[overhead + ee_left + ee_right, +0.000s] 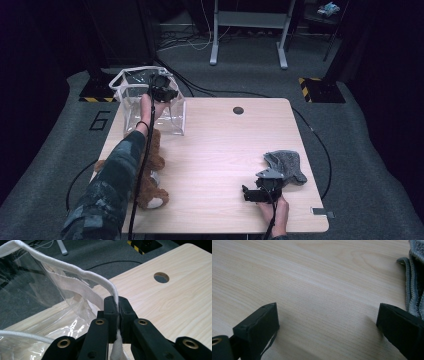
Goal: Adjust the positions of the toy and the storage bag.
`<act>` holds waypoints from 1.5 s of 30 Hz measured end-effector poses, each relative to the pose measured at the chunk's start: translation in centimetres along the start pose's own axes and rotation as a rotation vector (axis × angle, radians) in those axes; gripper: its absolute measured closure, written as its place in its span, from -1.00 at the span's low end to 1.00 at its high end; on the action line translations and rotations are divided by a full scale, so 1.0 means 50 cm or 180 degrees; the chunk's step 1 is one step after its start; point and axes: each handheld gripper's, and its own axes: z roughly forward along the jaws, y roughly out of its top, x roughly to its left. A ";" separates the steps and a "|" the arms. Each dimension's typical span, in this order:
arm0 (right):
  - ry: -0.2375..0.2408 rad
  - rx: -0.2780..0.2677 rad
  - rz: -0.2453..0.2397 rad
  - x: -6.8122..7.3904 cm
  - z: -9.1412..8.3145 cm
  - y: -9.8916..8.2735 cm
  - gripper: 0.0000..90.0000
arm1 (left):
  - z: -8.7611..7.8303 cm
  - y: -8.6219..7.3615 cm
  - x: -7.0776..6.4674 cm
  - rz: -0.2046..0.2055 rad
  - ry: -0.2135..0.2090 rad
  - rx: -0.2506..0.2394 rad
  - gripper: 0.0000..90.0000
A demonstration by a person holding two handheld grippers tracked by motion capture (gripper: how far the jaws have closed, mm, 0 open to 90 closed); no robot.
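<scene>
Wooden table, big and pale, under both grippers. Clear bag at the far left corner, standing up, mouth open, white rim running round the top. Brown teddy lying near the left edge, well behind the left fingers, partly under the sleeve. Grey cloth crumpled just beside the right fingers, on their far side. Round hole in the wood, past the bag and off to its right.

Left gripper up at the bag's top edge, fingers pinched tight on the white rim, rim squeezed between the two pads and running out both ways: up and over in a curve ahead, down in a strip below. Clear side of the bag hanging just left of those fingers.

Right gripper low near the front edge, pointing left, fingers spread wide apart, bare wood between them, gripping nothing. Cloth edge right next to the right-hand finger.
</scene>
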 end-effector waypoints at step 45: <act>0.0002 -0.0027 -0.0027 0.000 0.000 -0.001 -0.91 | 0.026 0.047 -0.195 0.0354 -0.0693 0.0108 0.85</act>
